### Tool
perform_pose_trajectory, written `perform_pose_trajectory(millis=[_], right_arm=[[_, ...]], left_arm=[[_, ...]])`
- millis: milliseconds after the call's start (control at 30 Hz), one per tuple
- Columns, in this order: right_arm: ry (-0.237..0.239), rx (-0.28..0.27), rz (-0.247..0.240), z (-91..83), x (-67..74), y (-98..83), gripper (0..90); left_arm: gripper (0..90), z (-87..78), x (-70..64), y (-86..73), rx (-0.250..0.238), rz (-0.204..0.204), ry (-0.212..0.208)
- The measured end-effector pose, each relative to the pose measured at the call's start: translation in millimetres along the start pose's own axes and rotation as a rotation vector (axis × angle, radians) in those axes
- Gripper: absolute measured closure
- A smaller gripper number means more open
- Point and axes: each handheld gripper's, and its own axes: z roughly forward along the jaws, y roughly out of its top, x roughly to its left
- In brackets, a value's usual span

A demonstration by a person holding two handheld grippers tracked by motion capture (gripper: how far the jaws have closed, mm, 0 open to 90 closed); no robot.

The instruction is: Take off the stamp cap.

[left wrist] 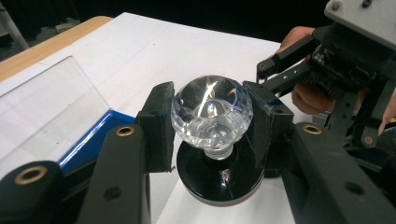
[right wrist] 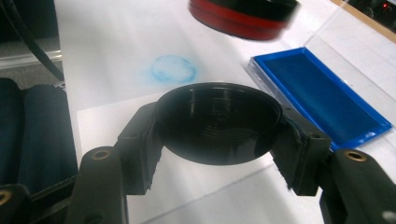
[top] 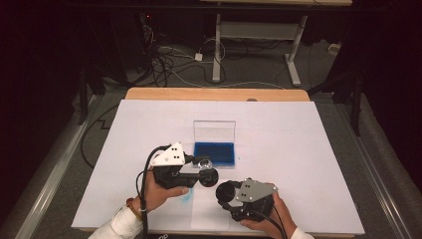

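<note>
My left gripper [left wrist: 212,122] is shut on a faceted clear crystal knob [left wrist: 212,109], the handle of a round stamp with a black base [left wrist: 219,175]. In the high view the left gripper [top: 204,167] holds the stamp [top: 207,178] just in front of the blue ink pad [top: 214,153]. From the right gripper view the stamp's red underside [right wrist: 243,16] hangs above the paper. My right gripper [right wrist: 218,140] is shut on a round black cap [right wrist: 218,121], hollow side up; the cap [top: 227,190] sits right of the stamp. A round blue print [right wrist: 173,69] marks the paper.
The ink pad's clear lid [top: 214,131] stands upright behind the pad. White paper [top: 298,149] covers the wooden table [top: 149,93], with a smaller sheet [top: 204,216] near the front edge. Behind the table are desk legs and cables on the floor.
</note>
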Motion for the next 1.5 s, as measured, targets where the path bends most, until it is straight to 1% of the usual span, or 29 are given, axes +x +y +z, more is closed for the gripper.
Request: perform_pose_trajectory(millis=[167, 300, 433, 500, 567, 633, 700, 767, 900, 967, 1033, 1133, 1333, 1500], right_arm=[[-0.028, -0.007, 0.018, -11.7, -7.5, -3.2, 38.8], [-0.058, -0.028, 0.063, -22.3, -14.2, -4.9, 38.8], [-0.094, -0.052, 0.059, -34.0, -19.5, -3.9, 38.8], [-0.105, -0.06, 0.069, -37.9, -22.3, -4.1, 38.7], [-0.111, -0.062, 0.071, -40.4, -24.5, -4.9, 38.7], [-0.117, -0.063, 0.07, -42.2, -25.9, -5.4, 38.7], [-0.122, -0.065, 0.067, -43.6, -27.0, -5.3, 38.7], [-0.121, -0.065, 0.068, -45.1, -27.8, -5.0, 38.7], [-0.137, -0.069, 0.064, -49.7, -29.0, -5.1, 38.7], [-0.141, -0.072, 0.066, -52.4, -30.2, -5.5, 38.7], [-0.15, -0.073, 0.066, -54.8, -31.2, -6.0, 38.7], [-0.162, -0.076, 0.068, -58.6, -33.2, -6.3, 38.7], [-0.184, -0.084, 0.077, -67.2, -37.2, -8.6, 38.7], [-0.202, -0.08, 0.08, -72.7, -38.6, -11.5, 38.7]], left_arm=[[54.9, -0.7, 2.3, -0.5, 0.019, 0.009, 0.028], [54.9, -2.3, 3.6, 0.0, 0.038, 0.028, 0.061], [54.9, -3.0, 5.3, -0.6, 0.051, 0.032, 0.081], [54.8, -3.1, 5.6, -0.7, 0.063, 0.045, 0.099], [54.8, -4.1, 6.7, -1.1, 0.064, 0.045, 0.107], [54.8, -4.8, 7.0, -0.9, 0.077, 0.059, 0.131], [54.9, -6.2, 8.4, -1.4, 0.075, 0.055, 0.133], [54.8, -7.5, 9.6, -1.9, 0.082, 0.06, 0.147], [54.8, -10.3, 12.2, -2.6, 0.084, 0.057, 0.16], [54.8, -11.1, 13.1, -2.7, 0.082, 0.054, 0.16], [54.8, -10.8, 13.0, -2.6, 0.092, 0.063, 0.169], [54.8, -10.7, 13.3, -2.9, 0.097, 0.063, 0.175], [54.8, -12.9, 15.2, -3.0, 0.097, 0.062, 0.183], [54.8, -15.0, 16.2, -2.8, 0.098, 0.061, 0.192]])
